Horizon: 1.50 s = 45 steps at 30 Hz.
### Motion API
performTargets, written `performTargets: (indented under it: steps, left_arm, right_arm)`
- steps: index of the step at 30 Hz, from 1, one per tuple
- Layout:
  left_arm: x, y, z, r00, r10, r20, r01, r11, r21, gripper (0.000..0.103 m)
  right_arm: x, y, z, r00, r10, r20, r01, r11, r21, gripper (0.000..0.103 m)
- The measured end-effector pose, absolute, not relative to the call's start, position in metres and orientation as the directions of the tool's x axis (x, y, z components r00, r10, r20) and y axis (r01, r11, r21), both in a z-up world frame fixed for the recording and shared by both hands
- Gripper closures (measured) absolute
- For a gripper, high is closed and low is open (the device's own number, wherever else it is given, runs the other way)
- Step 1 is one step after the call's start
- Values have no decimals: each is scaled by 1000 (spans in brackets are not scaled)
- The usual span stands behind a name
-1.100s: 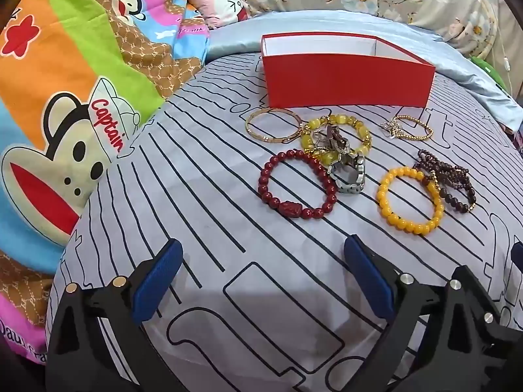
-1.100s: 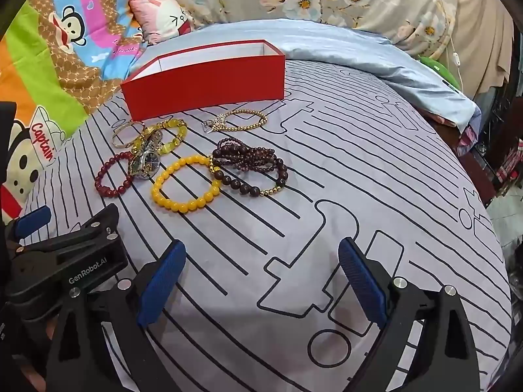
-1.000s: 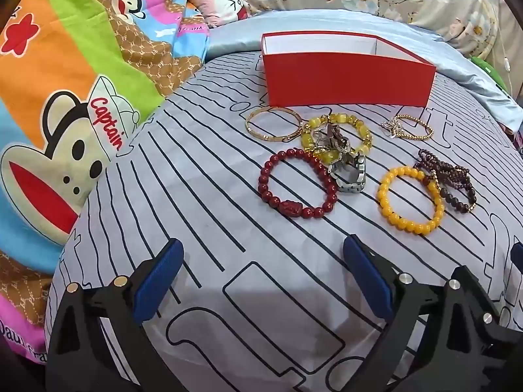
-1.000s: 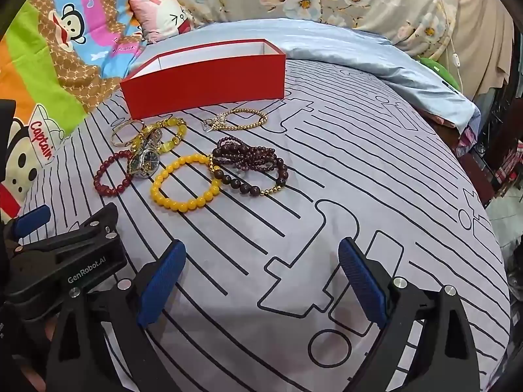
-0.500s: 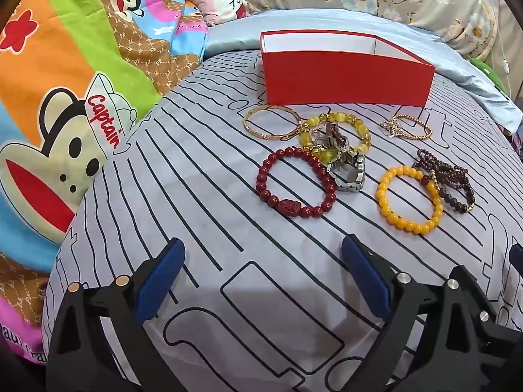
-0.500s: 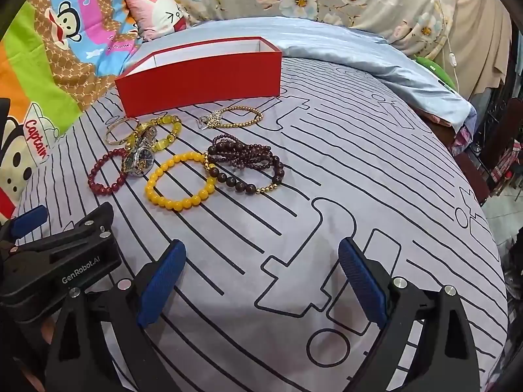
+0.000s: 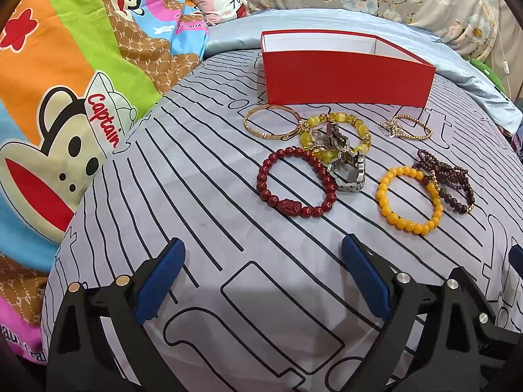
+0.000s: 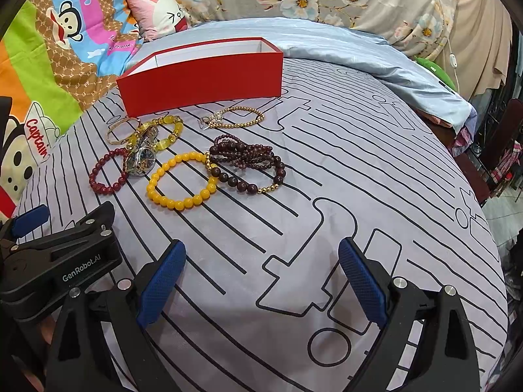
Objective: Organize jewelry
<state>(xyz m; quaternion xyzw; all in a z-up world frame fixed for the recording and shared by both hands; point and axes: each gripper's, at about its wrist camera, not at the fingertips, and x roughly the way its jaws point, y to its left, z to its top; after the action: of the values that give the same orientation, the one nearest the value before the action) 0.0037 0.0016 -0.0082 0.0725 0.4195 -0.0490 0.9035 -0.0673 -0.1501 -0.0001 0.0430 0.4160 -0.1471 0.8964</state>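
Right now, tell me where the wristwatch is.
In the left wrist view the wristwatch lies mid-cluster on the bedspread, overlapping the pale yellow bracelet behind it and touching the dark red bracelet on its left.

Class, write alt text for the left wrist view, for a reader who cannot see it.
Several bracelets and a watch lie on a striped grey bedsheet in front of an open red box, none of them yet in it. The red bead bracelet lies nearest the open, empty left tongs, with a yellow bead bracelet to its right.

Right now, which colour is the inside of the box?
White inside the red box; the left wrist view shows it best.
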Motion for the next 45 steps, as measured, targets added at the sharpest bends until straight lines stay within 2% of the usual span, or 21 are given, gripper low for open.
performTargets:
  steps: [45]
  left_arm:
    - [5,3,-9,640,-31,-767,150,985,85,11]
  right_arm:
    - [-67,-150,-1,608,-228,-760,298,953,-48,10]
